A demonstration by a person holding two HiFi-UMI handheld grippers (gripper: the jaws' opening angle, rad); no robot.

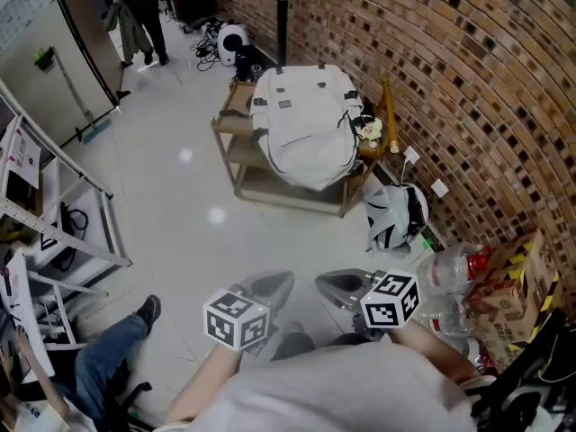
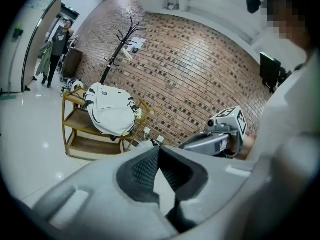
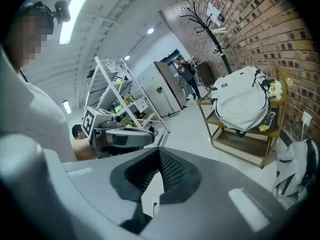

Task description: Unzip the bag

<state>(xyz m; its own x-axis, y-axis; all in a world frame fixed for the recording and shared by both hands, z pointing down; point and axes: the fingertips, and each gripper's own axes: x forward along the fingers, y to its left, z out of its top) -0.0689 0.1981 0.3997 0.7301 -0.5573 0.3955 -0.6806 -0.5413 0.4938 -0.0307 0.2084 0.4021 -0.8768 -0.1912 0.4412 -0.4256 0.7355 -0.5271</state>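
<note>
A rough red-brown brick wall (image 1: 468,79) curves along the right, above a glossy white floor (image 1: 180,196). A white metal rack (image 1: 54,214) stands at the left. Far ahead against the wall, a light wooden shelf cart (image 1: 236,174) carries the soft, puffy white bag (image 1: 306,124) with dark straps on its top shelf, well apart from both grippers. A black-and-white bundle (image 1: 396,216) and clear plastic bottles (image 1: 450,268) lie at the near right. The smooth grey left gripper (image 2: 159,154) and right gripper (image 3: 160,156) have their dark ribbed fingers (image 2: 142,170) closed together, with nothing between them.
</note>
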